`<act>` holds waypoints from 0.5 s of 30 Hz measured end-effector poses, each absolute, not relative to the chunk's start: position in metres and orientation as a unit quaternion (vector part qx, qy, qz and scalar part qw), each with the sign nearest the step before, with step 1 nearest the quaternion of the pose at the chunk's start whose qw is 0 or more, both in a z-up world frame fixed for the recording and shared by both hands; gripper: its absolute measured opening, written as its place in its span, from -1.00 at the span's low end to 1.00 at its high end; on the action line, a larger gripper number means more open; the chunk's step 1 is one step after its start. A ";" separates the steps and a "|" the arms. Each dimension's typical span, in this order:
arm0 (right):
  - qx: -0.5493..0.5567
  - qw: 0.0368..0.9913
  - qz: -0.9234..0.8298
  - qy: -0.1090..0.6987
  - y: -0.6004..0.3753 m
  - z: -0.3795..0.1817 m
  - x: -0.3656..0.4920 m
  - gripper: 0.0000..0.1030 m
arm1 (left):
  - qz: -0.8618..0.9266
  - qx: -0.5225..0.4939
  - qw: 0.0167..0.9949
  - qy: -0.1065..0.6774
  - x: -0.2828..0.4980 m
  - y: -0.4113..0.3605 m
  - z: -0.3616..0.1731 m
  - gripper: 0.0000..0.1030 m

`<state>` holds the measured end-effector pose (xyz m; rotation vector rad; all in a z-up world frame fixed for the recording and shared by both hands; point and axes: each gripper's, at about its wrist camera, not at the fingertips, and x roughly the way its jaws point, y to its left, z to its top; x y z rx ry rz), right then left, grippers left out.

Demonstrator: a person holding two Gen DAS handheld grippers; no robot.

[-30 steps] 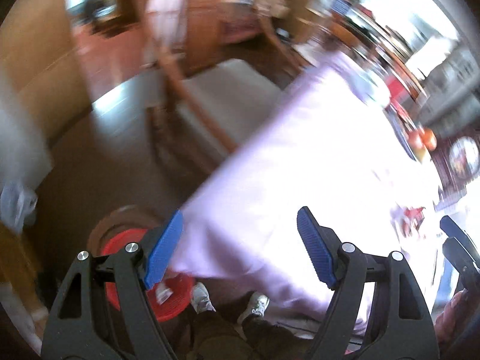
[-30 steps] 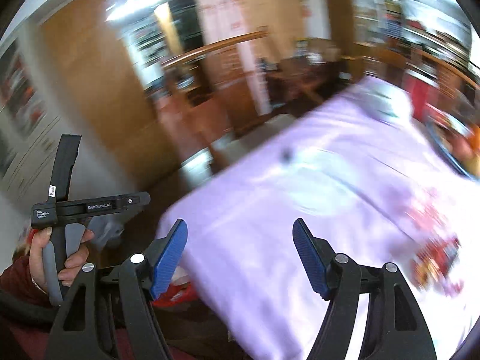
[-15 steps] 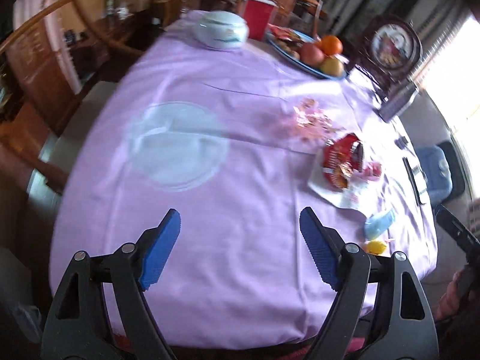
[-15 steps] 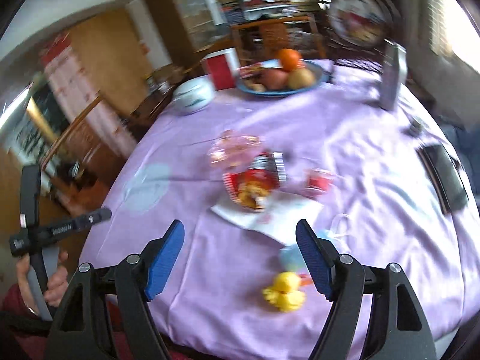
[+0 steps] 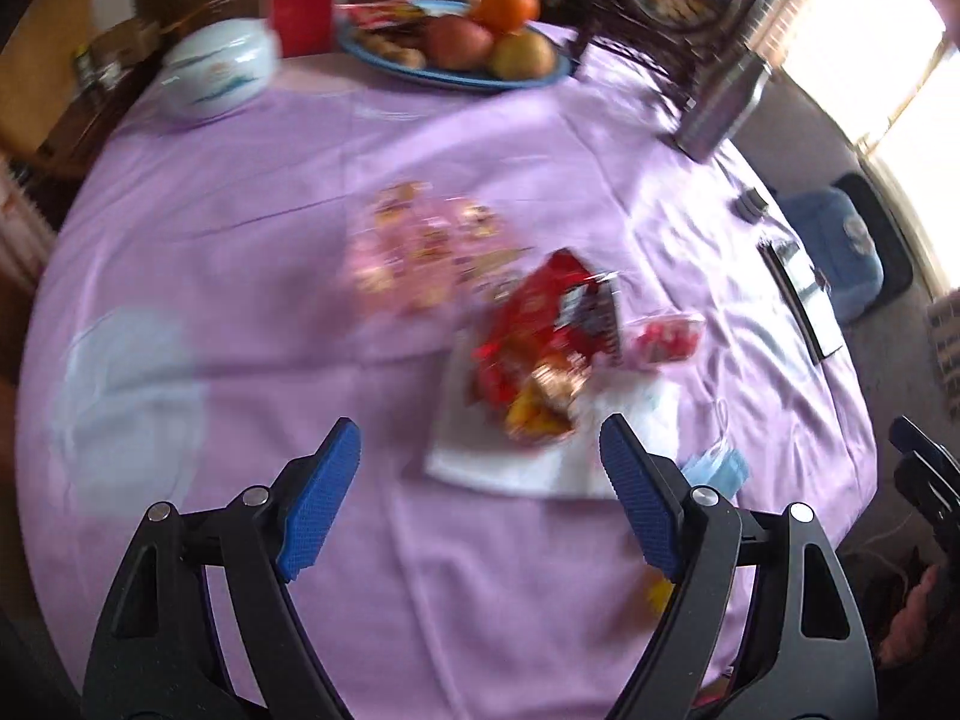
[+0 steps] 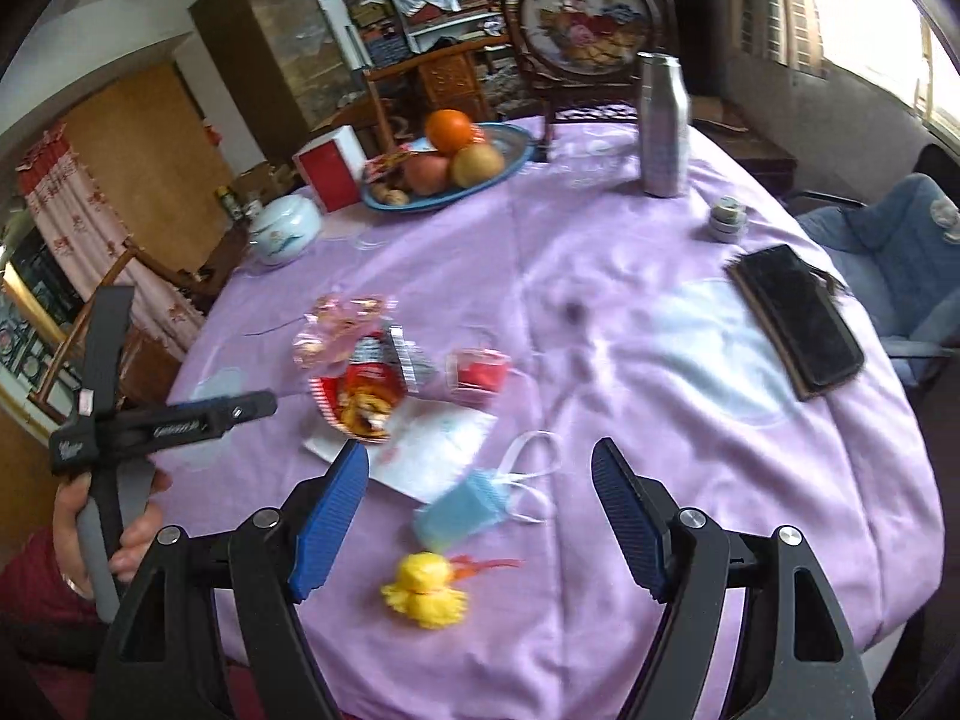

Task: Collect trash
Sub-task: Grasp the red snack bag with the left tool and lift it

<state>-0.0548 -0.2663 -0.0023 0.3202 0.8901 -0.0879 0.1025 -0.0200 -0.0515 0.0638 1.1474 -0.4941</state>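
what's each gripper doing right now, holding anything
Left gripper: open, holding nothing.
Right gripper: open, holding nothing.

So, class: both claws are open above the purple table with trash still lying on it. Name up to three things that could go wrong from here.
1. The red snack bag lies open on the white napkin with food showing; a careless grab may spill it.
2. The blue face mask lies beside the yellow toy; the right claw could catch the toy instead.
3. The phone lies near the table edge; a sweeping arm might knock it off. The left claw view is blurred, so aiming may suffer.
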 end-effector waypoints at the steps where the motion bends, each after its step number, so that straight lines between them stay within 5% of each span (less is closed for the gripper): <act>1: 0.154 0.888 -0.048 0.431 -0.271 -0.003 -0.057 0.47 | -0.237 0.038 0.808 0.538 0.108 -0.034 -0.057 0.55; 10: 0.157 0.876 -0.086 0.449 -0.314 -0.012 -0.073 0.47 | -0.241 0.085 0.793 0.552 0.133 -0.091 -0.105 0.48; 15: 0.160 0.872 -0.074 0.456 -0.324 -0.018 -0.064 0.47 | -0.233 0.069 0.792 0.560 0.139 -0.087 -0.112 -0.09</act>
